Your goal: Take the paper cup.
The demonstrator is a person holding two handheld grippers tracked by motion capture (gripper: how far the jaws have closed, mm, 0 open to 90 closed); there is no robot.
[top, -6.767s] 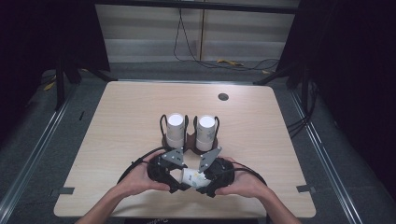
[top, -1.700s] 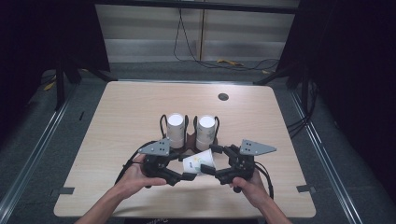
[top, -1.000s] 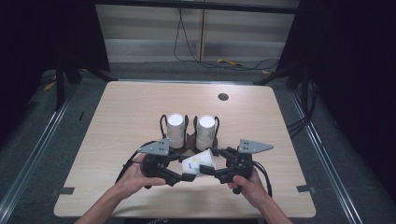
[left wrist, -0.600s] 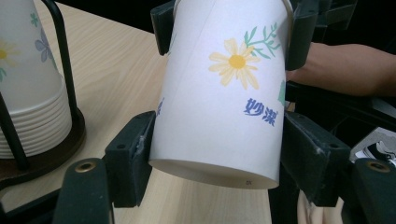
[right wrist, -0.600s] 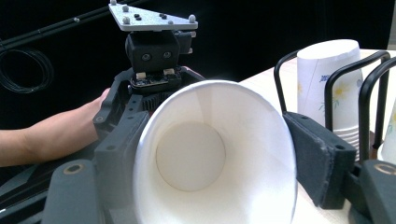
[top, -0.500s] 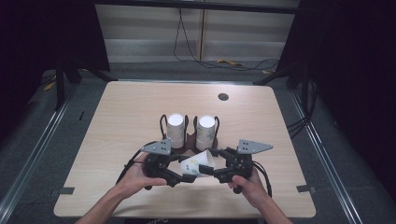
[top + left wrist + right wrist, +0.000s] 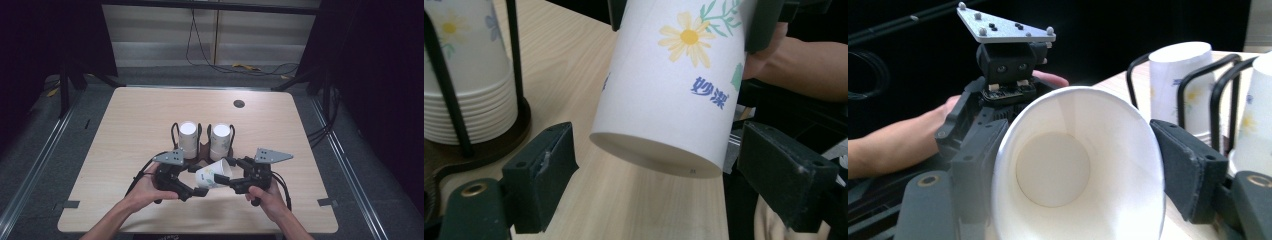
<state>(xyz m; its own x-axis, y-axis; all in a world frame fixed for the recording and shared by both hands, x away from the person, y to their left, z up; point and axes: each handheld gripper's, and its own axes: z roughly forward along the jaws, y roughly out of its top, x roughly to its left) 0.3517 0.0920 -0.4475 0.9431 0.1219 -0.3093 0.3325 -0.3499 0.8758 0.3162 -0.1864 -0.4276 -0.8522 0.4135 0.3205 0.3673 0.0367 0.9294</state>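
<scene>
The right gripper is clamped on the rim of a white paper cup printed with a yellow daisy, green leaves and blue characters. In the right gripper view the cup's mouth faces the camera, squeezed slightly oval between the two black pads, and the round base shows deep inside it. Seen from the high view the cup lies on its side above the wooden table, mouth toward the right gripper and closed bottom toward the left gripper.

The left gripper's jaws have just been opening and now stand apart. In the left gripper view the cup's bottom end hangs between them, with a clear gap of table showing between the cup wall and the pad on the view's left; the pad on the other side sits close beside the cup's base edge, and whether it touches cannot be told.

Just beyond both grippers, away from the person, two stacks of the same flowered cups stand upside down in a black wire holder. In the left gripper view one stack is to the upper left of the jaws, behind a black wire upright
</scene>
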